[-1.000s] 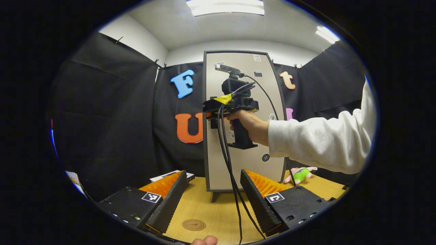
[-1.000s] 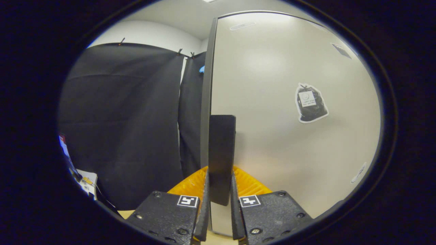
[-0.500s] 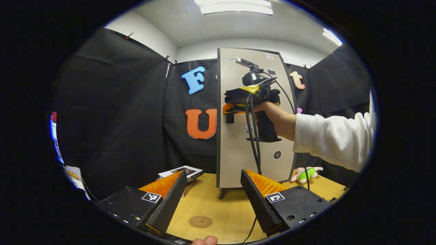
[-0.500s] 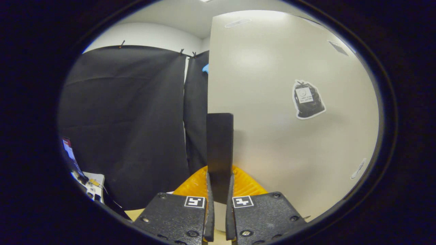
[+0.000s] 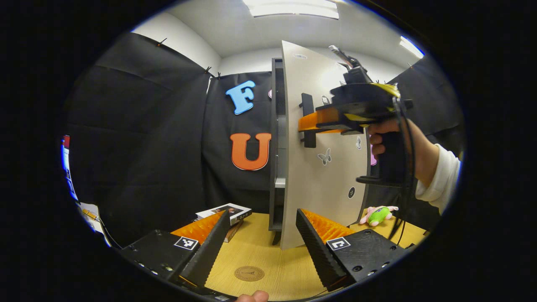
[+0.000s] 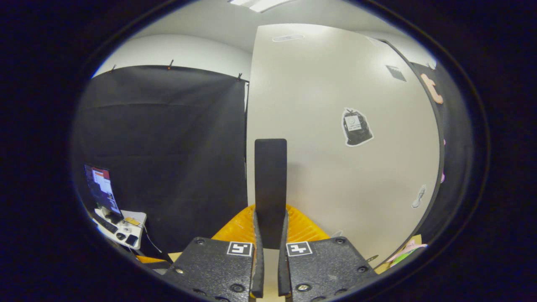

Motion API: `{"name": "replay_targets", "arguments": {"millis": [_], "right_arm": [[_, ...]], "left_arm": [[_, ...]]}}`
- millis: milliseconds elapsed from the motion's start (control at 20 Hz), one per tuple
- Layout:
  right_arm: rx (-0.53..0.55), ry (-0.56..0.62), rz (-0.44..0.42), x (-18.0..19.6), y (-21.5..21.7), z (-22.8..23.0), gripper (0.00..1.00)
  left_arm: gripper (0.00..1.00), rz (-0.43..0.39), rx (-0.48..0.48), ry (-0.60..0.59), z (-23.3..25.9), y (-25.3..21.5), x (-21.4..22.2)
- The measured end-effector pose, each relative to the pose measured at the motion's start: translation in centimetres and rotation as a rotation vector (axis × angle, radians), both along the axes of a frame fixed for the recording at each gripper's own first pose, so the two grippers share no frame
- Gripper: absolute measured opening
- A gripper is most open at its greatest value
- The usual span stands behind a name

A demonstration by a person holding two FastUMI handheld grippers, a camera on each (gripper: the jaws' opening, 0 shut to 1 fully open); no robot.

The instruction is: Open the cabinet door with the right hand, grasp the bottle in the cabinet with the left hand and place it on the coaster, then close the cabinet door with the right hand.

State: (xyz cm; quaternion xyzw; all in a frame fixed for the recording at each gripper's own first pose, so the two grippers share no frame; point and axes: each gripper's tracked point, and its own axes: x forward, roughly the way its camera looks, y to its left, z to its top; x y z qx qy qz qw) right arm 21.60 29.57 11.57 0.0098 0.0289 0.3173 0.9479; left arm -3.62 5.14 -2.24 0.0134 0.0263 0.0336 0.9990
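Two hand-held grippers: right hand-held gripper (image 6: 268, 235) clamps the upright door handle (image 6: 270, 180); left hand-held gripper (image 5: 260, 239), agape and empty, faces the cabinet (image 5: 277, 147) opening at twelve o'clock.

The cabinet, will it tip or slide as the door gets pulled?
Maybe. The cabinet looks tall and narrow on small feet, so it could rock. The right gripper, shut on the handle, pulls well above the table, adding leverage.

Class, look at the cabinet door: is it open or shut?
Partly open. The door has swung off the cabinet, showing its inner edge and a shelf; the right gripper clamps its handle.
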Motion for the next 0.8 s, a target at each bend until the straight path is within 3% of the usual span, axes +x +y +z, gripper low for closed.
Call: {"name": "replay_targets", "arguments": {"millis": [400,800], "right_arm": [[-0.032,0.033,0.008,-1.9,-3.5,0.1,0.17],[-0.038,0.030,-0.109,-2.3,-6.0,0.0,0.16]], "left_arm": [[0.95,-0.113,-0.004,0.000,0.3,-4.1,0.9],[0.95,-0.234,0.008,0.010,0.3,-8.8,1.1]]}}
